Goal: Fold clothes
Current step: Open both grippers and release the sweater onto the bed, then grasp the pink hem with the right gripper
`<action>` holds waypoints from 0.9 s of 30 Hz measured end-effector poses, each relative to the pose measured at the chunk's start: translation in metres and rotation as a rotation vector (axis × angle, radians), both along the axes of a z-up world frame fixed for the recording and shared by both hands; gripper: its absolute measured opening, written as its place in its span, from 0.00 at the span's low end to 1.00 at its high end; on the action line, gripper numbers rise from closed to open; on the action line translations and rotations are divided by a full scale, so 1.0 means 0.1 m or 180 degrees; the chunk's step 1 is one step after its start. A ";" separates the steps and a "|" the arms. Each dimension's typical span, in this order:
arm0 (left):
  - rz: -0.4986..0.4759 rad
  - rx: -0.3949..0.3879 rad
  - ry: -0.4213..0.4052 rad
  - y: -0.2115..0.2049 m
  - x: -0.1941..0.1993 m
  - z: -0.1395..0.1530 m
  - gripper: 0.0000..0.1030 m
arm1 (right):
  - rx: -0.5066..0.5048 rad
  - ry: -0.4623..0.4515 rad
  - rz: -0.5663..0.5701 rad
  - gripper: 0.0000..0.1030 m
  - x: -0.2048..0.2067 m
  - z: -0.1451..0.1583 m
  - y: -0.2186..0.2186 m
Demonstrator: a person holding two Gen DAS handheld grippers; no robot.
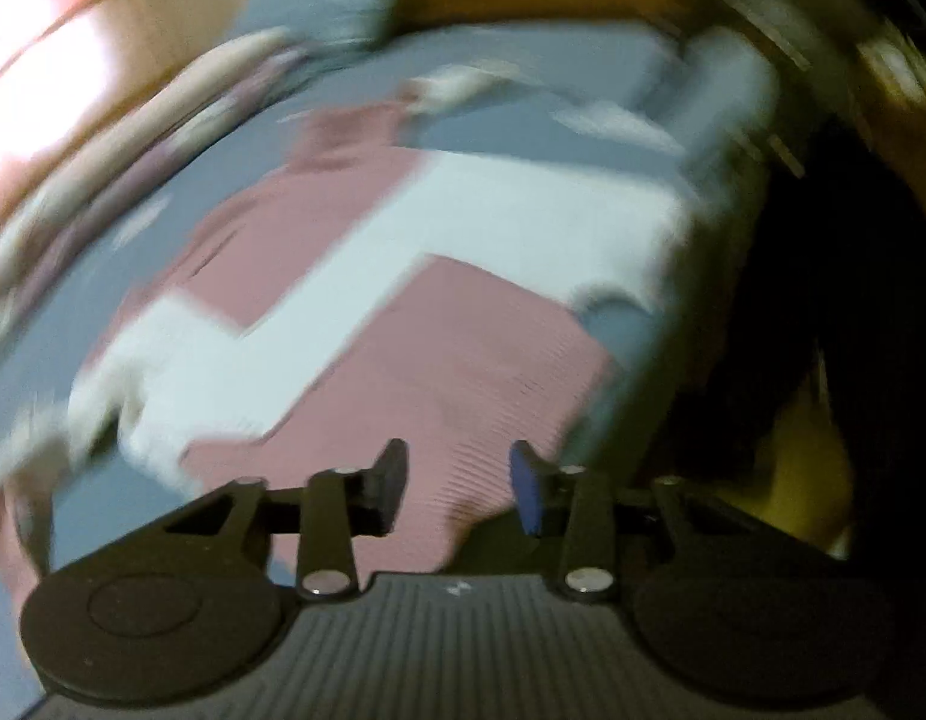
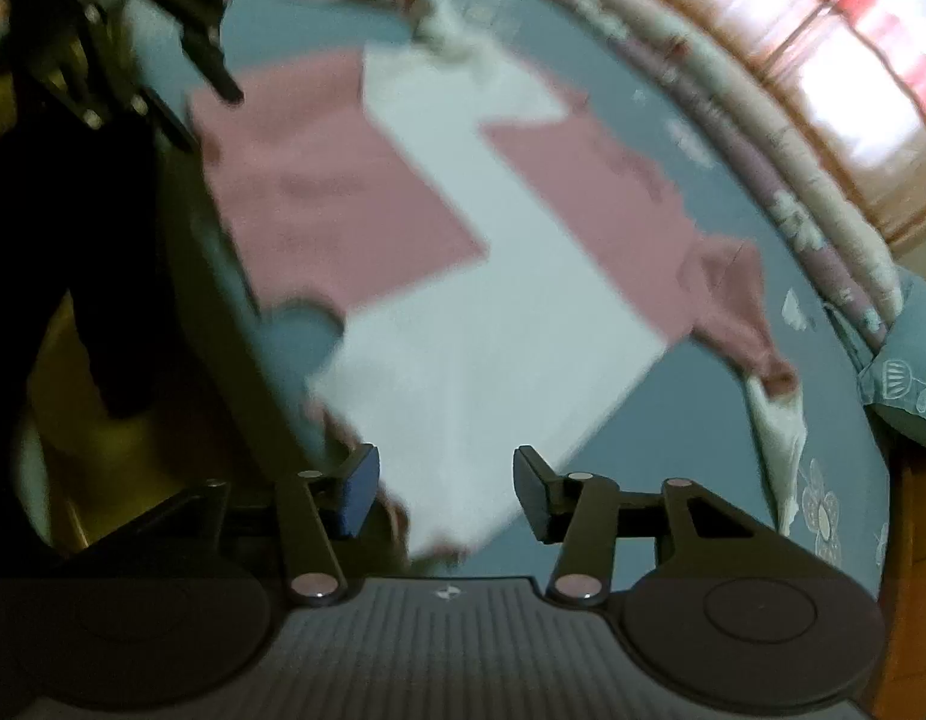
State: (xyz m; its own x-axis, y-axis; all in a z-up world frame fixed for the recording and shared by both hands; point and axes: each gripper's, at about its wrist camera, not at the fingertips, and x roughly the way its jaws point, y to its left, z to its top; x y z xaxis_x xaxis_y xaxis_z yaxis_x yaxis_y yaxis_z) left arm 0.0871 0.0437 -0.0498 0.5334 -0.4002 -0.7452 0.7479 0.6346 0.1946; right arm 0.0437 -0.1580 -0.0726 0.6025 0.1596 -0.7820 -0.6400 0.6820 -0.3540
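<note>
A pink and white colour-block top (image 1: 438, 324) lies spread flat on a blue bedsheet (image 1: 523, 126); it also shows in the right wrist view (image 2: 511, 252). My left gripper (image 1: 456, 489) is open and empty, held above the pink hem corner near the bed's edge. My right gripper (image 2: 447, 492) is open and empty, held above the white hem corner. The left gripper also shows in the right wrist view (image 2: 216, 72) at the top left, above the pink part. Both views are blurred by motion.
The bed's edge (image 1: 691, 324) drops to dark floor on the right of the left view. A patterned pillow (image 2: 907, 384) lies at the right. A rolled quilt (image 2: 781, 180) runs along the far side, with a bright window (image 2: 847, 60) behind.
</note>
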 end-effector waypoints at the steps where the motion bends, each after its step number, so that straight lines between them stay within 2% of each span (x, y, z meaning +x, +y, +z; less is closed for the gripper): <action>1: 0.0305 -0.0169 0.0097 0.12 0.11 0.06 0.53 | 0.0162 -0.0025 -0.0054 0.56 0.03 0.05 0.05; 4: 0.1194 -0.0612 0.0381 0.55 0.43 0.14 0.65 | 0.0710 0.0027 -0.0184 0.56 0.20 0.13 0.26; 6: 0.1673 -0.0743 0.0603 0.80 0.60 0.10 0.68 | 0.1008 0.0083 -0.0196 0.56 0.32 0.13 0.48; 8: 0.2023 -0.0835 0.0880 1.00 0.74 0.03 0.69 | 0.1183 0.0121 -0.0191 0.56 0.45 0.09 0.76; 12: 0.2388 -0.1091 0.1315 1.29 0.87 -0.17 0.69 | 0.1360 0.0239 -0.0195 0.59 0.69 -0.02 1.37; 14: 0.2442 -0.1175 0.1333 1.36 0.88 -0.24 0.69 | 0.1409 0.0320 -0.0158 0.68 0.76 -0.09 1.67; 17: 0.2522 -0.1365 0.1336 1.48 0.87 -0.31 0.70 | 0.1338 0.0317 -0.0246 0.73 0.84 -0.21 2.02; 20: 0.2611 -0.1749 0.1508 1.62 0.88 -0.40 0.71 | 0.1121 0.0222 -0.0401 0.78 0.90 -0.35 2.29; 21: 0.2626 -0.1916 0.1615 1.68 0.88 -0.43 0.71 | 0.0977 0.0112 -0.0451 0.76 0.91 -0.41 2.35; 22: 0.2596 -0.2052 0.1725 1.70 0.90 -0.46 0.72 | 0.0880 0.0005 -0.0496 0.67 0.91 -0.44 2.35; 23: 0.2562 -0.2136 0.1799 1.71 0.91 -0.49 0.72 | 0.0791 -0.0099 -0.0541 0.46 0.90 -0.47 2.34; 25: 0.2559 -0.2174 0.1793 1.69 0.90 -0.50 0.72 | 0.0934 0.0007 -0.0651 0.25 0.96 -0.46 2.18; 27: 0.2529 -0.2207 0.1780 1.65 0.91 -0.50 0.72 | 0.1051 0.0091 -0.0824 0.25 1.05 -0.45 1.98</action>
State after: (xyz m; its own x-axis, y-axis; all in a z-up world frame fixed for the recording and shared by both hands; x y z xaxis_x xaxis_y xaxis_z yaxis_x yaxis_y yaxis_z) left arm 0.1781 0.2087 -0.1002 0.4841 -0.5138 -0.7083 -0.0298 0.7993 -0.6001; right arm 0.1485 0.0397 -0.1175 0.6344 0.2506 -0.7313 -0.4390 0.8954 -0.0740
